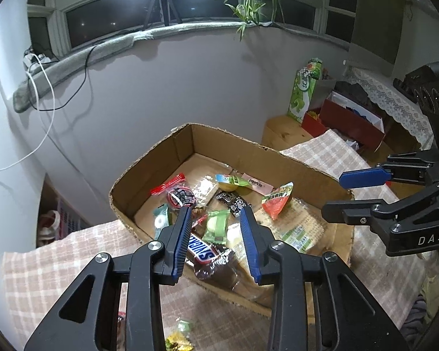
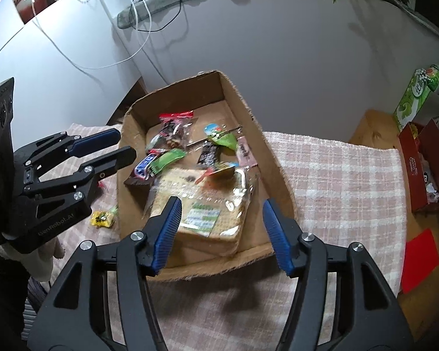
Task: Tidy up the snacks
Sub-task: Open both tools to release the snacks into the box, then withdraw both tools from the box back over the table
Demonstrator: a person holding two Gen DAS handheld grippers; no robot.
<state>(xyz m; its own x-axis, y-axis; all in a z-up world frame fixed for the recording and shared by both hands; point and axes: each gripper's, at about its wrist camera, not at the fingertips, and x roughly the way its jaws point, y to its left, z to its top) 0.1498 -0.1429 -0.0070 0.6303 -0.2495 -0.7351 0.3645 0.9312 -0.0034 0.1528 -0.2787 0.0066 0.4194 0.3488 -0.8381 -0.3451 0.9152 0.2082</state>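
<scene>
The left gripper point(image 1: 215, 219) hangs over the near left of the cardboard box point(image 1: 304, 161), jaws parted, nothing between them; a Snickers bar point(image 1: 201, 250) lies below. To its right, the right gripper point(image 2: 221, 209) gapes empty above the bagged bread point(image 2: 202, 204) in the near right corner.

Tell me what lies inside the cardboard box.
The cardboard box holds a wrapped bread pack, a Snickers bar and small snack packets. What lies under the bread is covered.
</scene>
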